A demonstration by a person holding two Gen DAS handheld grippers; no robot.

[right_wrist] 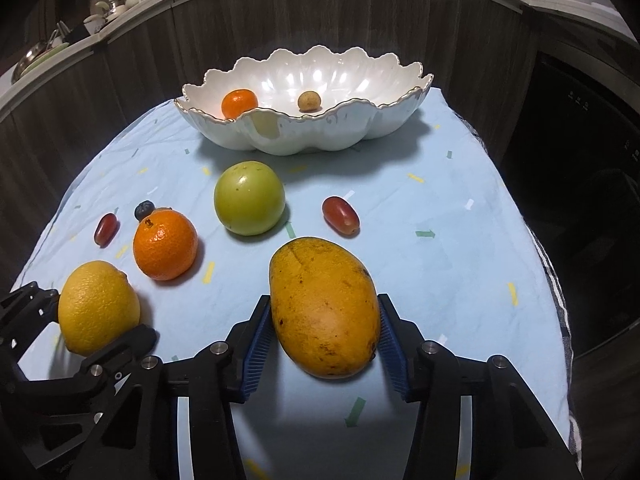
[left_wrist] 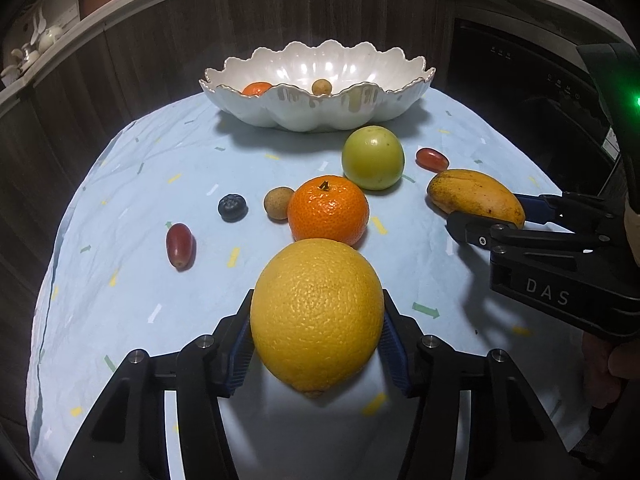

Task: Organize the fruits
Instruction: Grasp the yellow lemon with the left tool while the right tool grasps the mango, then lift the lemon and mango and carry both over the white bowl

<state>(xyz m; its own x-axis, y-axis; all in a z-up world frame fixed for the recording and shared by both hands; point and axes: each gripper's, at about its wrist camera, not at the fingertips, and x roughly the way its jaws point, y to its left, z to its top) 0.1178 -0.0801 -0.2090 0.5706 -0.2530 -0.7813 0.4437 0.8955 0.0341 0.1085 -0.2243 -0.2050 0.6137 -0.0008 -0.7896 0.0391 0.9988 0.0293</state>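
Observation:
A large yellow citrus (left_wrist: 316, 312) rests on the blue cloth, and my left gripper (left_wrist: 318, 300) is shut on it, both blue pads pressing its sides. In the right wrist view that fruit (right_wrist: 98, 308) lies at the lower left. My right gripper (right_wrist: 324, 300) is shut on a yellow mango (right_wrist: 324, 308), which also lies on the cloth. The white scalloped bowl (left_wrist: 408, 104) stands at the far edge with a tangerine (left_wrist: 256, 89) and a longan (left_wrist: 321, 87) inside.
Loose on the cloth (left_wrist: 140, 184) lie a tangerine (left_wrist: 328, 210), a green apple (left_wrist: 373, 158), a longan (left_wrist: 279, 203), a blueberry (left_wrist: 232, 207) and two red grapes (left_wrist: 180, 245) (left_wrist: 431, 159). Dark wood cabinets stand behind the table, with a black appliance (right_wrist: 580, 200) to the right.

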